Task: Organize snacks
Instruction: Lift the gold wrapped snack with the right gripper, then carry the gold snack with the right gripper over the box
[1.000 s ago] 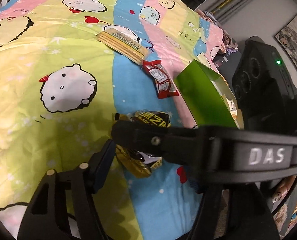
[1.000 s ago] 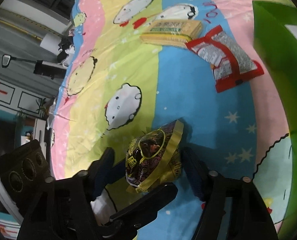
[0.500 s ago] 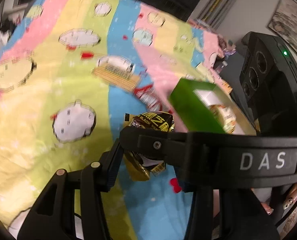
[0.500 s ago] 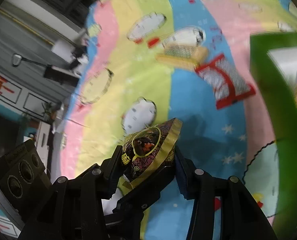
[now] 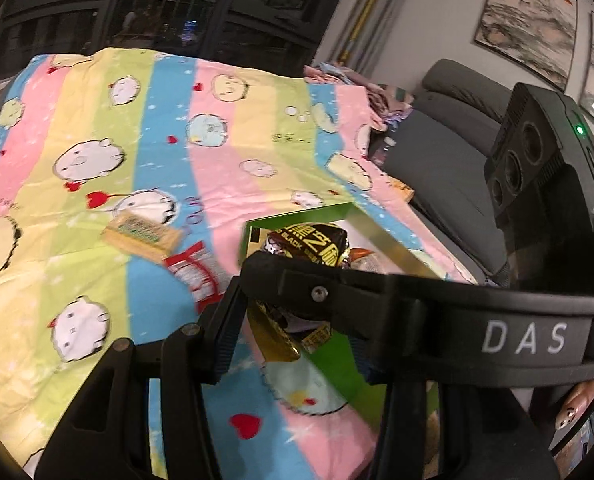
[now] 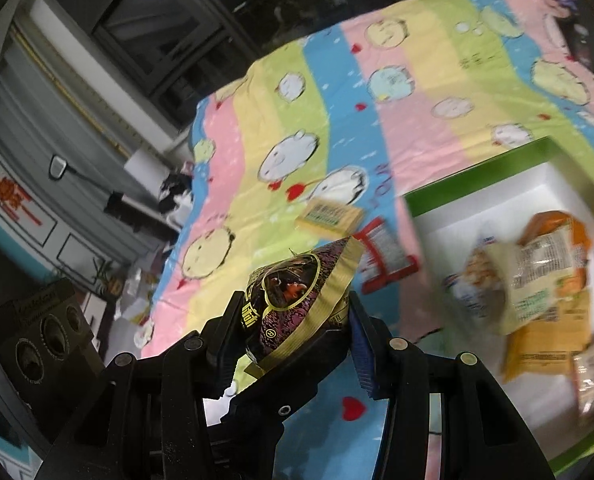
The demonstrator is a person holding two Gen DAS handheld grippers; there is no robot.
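Observation:
My right gripper is shut on a black-and-gold snack packet and holds it up above the striped cartoon blanket, left of the green box. The same packet shows in the left wrist view, with the right gripper's finger crossing in front of it. My left gripper sits around the packet; I cannot tell whether it grips. The green box has a white inside holding several snack packets. A yellow cracker pack and a red-and-white packet lie on the blanket.
A grey sofa stands to the right of the blanket in the left wrist view. Dark windows are at the back. A grey cabinet wall and clutter lie to the left in the right wrist view.
The right gripper closed on the black-and-gold packet and lifted it off the blanket. Both cameras rose and tilted up, and the green box's white inside came into view.

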